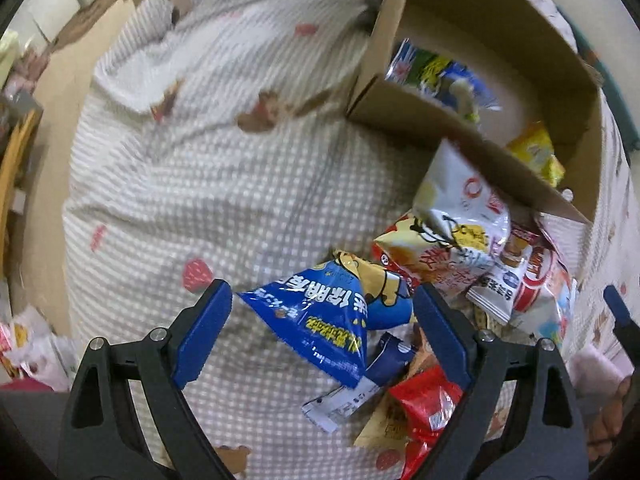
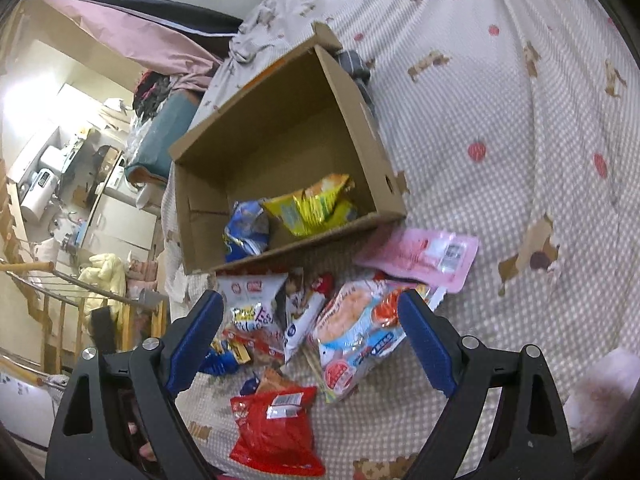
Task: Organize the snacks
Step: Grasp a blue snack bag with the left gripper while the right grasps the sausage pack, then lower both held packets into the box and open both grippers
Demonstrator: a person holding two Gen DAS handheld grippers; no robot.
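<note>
Left claw: my left gripper [image 1: 322, 334] stood spread wide at the bottom of the frame, pinching nothing.
Blue bag: a blue snack bag [image 1: 316, 330] lay between my left fingers, nearer the right-hand pad; I could not tell whether it touched that pad.
Red bag, left view: a red packet [image 1: 426, 408] lay low and right, partly behind my right-hand finger.
Pile, left view: a white bag [image 1: 460, 208] and other packets were heaped in the right centre, against the box's near wall.
Right claw: my right gripper [image 2: 310, 338] was also spread wide at the bottom, gripping nothing.
Packets, right view: a light blue and orange bag [image 2: 356, 332] sat between those fingers, close to the right-hand pad; the red packet [image 2: 276, 428] lay below it at bottom centre.
Pink pouch: a pink pouch [image 2: 424, 254] lay flat on the checked bedspread [image 2: 500, 120], just right of the box's near corner.
Box: the cardboard box [image 2: 280, 120] stood open in the middle of the frame.
Box contents: a yellow bag [image 2: 312, 204] and a blue bag [image 2: 246, 230] lay side by side against its near wall.
</note>
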